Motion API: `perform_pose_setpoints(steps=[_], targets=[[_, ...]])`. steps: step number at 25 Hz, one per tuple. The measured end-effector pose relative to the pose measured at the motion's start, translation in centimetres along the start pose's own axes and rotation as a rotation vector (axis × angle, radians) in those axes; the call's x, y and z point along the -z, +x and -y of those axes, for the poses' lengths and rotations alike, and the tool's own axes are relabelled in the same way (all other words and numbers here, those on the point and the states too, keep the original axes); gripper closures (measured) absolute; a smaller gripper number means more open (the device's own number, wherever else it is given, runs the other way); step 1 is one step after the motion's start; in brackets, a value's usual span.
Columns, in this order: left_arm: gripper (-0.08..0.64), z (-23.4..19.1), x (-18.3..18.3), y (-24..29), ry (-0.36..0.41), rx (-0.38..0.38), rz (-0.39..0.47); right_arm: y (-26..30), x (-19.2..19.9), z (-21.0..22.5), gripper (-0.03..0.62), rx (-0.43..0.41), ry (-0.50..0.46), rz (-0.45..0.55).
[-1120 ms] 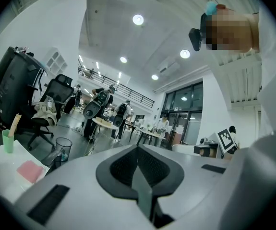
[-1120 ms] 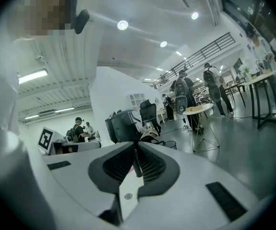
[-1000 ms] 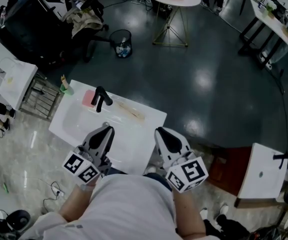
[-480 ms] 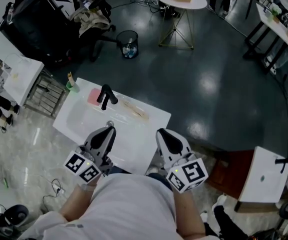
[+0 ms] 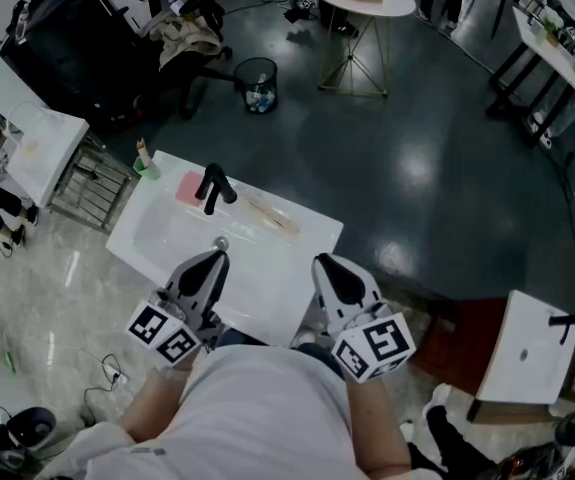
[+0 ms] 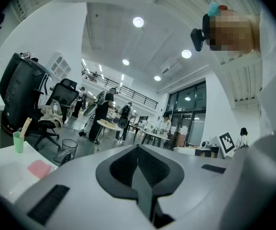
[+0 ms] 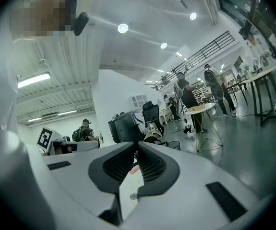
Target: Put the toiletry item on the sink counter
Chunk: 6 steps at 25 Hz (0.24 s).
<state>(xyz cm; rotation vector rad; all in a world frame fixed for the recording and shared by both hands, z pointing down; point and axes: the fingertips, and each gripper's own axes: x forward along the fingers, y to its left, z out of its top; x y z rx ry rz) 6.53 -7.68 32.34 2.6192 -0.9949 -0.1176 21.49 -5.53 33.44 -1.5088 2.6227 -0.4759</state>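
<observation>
Left tongs (image 5: 210,265) and right tongs (image 5: 329,268) closed, empty, at sink (image 5: 167,238) near edge; cup (image 5: 147,168) on far-left corner, well apart.

The white sink tabletop (image 5: 305,240) lies just ahead of and below the tips of the left tongs (image 5: 214,260) and the right tongs (image 5: 323,265), its basin straight out from the left pair. Along its far ledge, well apart from both tongs, lie three toiletry things. A flat pink block (image 5: 188,188) rests just left of the black faucet (image 5: 212,185), ahead of the left tongs. A green cup (image 5: 147,168) stands upright at the far left corner with a pale stick in it. A pale slim item (image 5: 272,216) lies flat right of the faucet, between the lines of the two tongs.
</observation>
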Motion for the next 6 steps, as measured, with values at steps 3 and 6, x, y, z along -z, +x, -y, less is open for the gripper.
perform_pose_setpoints(steps=[3,6], targets=[[0.543,-0.09,-0.14,-0.09,0.002,0.000,-0.001,0.11,0.00,-0.02,0.557,0.004,-0.001,-0.006],[0.543,-0.43,-0.31,-0.35,0.002,-0.001,0.001,0.25,0.01,0.00,0.557,0.013,-0.003,-0.006]])
